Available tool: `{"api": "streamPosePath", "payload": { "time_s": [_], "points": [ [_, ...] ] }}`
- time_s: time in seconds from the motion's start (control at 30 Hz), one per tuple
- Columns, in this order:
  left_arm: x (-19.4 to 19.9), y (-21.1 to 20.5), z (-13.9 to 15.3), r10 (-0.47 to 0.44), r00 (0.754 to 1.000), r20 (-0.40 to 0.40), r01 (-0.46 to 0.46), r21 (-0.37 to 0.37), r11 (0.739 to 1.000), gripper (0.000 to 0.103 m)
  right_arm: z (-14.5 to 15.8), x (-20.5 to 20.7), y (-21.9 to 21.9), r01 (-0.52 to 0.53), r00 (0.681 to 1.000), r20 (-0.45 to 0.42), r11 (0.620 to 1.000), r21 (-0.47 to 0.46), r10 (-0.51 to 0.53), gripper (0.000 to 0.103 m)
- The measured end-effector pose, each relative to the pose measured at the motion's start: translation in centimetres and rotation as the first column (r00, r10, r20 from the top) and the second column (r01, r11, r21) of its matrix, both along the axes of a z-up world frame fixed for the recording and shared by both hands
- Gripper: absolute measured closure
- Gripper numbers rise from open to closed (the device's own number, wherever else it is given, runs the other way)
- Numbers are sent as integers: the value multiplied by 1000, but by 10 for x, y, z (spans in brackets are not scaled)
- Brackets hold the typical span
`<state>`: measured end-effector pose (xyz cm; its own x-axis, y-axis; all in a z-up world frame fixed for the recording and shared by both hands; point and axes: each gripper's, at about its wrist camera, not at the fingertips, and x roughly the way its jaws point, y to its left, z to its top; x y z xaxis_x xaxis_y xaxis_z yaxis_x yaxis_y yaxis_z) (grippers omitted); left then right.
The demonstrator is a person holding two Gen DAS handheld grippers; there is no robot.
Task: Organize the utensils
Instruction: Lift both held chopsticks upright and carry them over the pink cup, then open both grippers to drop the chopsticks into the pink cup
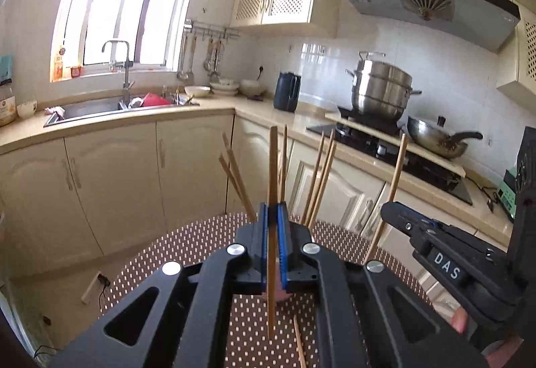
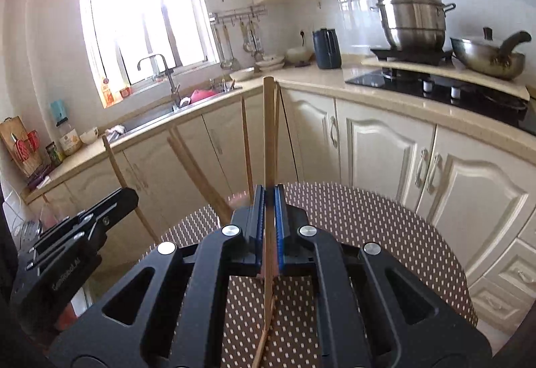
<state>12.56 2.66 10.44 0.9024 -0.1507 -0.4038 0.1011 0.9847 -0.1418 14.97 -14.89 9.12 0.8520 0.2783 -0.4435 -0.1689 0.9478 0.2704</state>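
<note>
My left gripper [image 1: 273, 210] is shut on one wooden chopstick [image 1: 273, 167] that stands upright between its blue pads. My right gripper [image 2: 269, 192] is likewise shut on an upright chopstick [image 2: 268, 133]. Each gripper shows in the other's view: the right gripper [image 1: 390, 212] with its slanted chopstick [image 1: 393, 180], and the left gripper [image 2: 129, 195] with its chopstick [image 2: 115, 163]. Several more chopsticks [image 1: 316, 177] [image 2: 197, 167] stick up just beyond the fingers, their bases hidden. A loose chopstick [image 1: 299, 344] lies on the table.
Both grippers hang over a round table with a brown dotted cloth [image 1: 187, 244] [image 2: 385, 234]. Beyond it run cream cabinets [image 1: 110, 180], a sink [image 1: 100, 106], and a stove with a steel pot [image 1: 382, 93] and a wok [image 1: 439, 137]. A dark kettle [image 2: 326, 48] stands on the counter.
</note>
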Motion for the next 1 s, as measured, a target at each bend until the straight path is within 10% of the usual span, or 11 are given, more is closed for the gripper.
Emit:
{"api": "streamPosePath", "payload": {
  "time_s": [0.67, 1.0],
  "points": [
    [45, -17, 46, 3, 985, 175, 3, -35, 999, 97, 49, 52, 10, 58, 975, 214, 998, 36, -64, 97],
    [81, -13, -21, 24, 1000, 15, -24, 4, 1000, 96, -26, 87, 24, 1, 1000, 13, 1000, -20, -1, 96]
  ]
}}
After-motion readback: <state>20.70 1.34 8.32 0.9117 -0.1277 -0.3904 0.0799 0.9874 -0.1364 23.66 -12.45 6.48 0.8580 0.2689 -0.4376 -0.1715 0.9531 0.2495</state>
